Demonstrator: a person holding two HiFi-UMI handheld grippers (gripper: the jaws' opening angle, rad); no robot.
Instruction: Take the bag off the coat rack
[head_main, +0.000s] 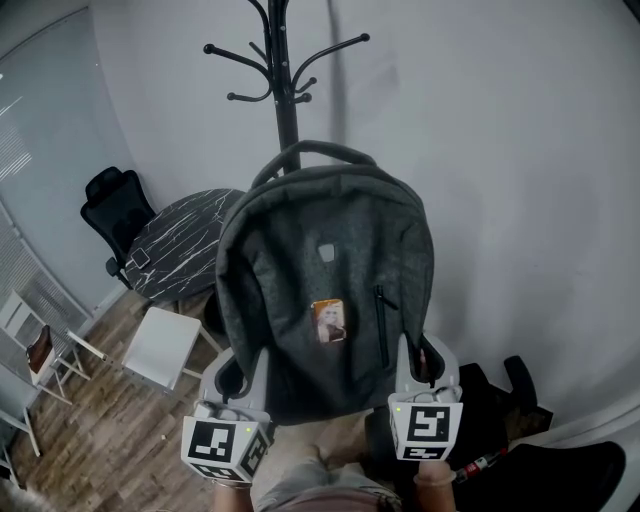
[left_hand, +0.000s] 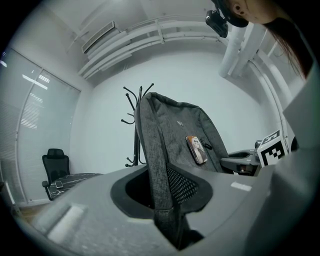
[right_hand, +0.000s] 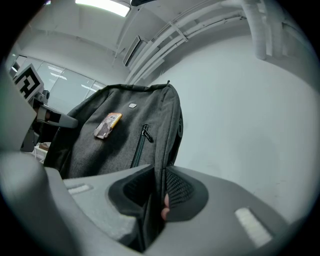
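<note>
In the head view we hold a dark grey fabric backpack (head_main: 325, 270) upright in front of the black metal coat rack (head_main: 285, 90). Its top handle overlaps the pole, and we cannot tell whether it is on a hook. The left gripper (head_main: 236, 378) grips the bag's lower left edge and the right gripper (head_main: 421, 362) its lower right edge. An orange-framed picture patch (head_main: 329, 321) sits mid-front, with a small pale badge (head_main: 327, 250) above it whose print is too small to read.

In the left gripper view, our jaws stand narrowly apart and pinch a grey side strip of the backpack, which runs down between them past the mesh pad. The rack stands behind the bag.

In the right gripper view, our jaws are likewise pressed on the bag's thin side edge, pads touching the fabric on both sides. A dark vertical zip (right_hand: 139, 147) with its pull at the top runs just beside the patch. We can read no lettering on either.
</note>
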